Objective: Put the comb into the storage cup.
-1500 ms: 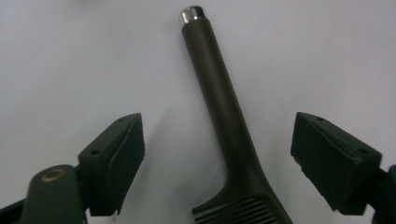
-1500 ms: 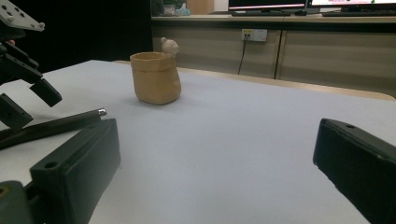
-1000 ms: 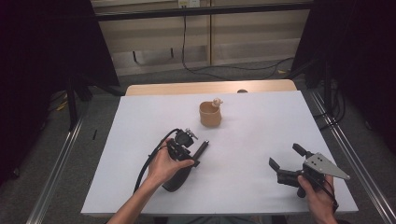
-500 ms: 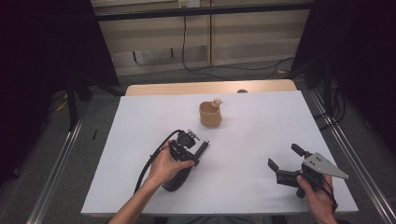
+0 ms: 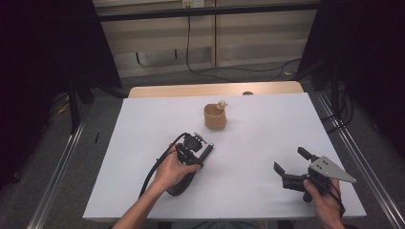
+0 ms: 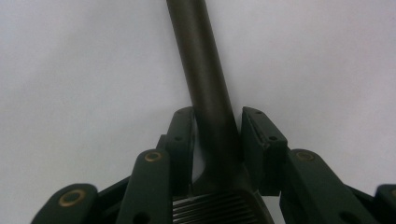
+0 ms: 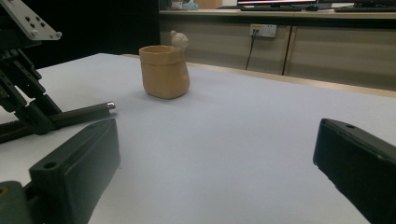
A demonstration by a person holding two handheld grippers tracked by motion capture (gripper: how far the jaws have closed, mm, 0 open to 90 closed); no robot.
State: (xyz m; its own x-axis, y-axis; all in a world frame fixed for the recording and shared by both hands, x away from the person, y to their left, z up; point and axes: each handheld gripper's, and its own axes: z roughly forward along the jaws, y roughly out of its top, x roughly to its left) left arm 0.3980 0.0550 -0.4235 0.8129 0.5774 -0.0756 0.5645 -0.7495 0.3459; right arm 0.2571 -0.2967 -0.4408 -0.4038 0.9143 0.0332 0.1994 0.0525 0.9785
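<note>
the pen (image 6: 205, 79) lies on the white table (image 5: 267, 138), its near end between the left gripper (image 6: 217, 135) fingers, which have just been closing onto it. grasp about made; lifting and moving it, perhaps to the cup (image 5: 214, 117), remain. right gripper (image 5: 293, 167) waits, fingers apart.

Pretty plain setup: a white table (image 5: 267, 143) with a strip of bare wood (image 5: 191, 89) along its far edge, sitting on grey carpet (image 5: 47, 167). Metal rails (image 5: 57, 171) run along the floor on both sides. The far wall has light wood panels (image 5: 258, 47) with a power socket (image 7: 262, 30) and a black cable (image 5: 239, 71) trailing down. Dark curtains (image 5: 43, 47) hang left and right.
</note>
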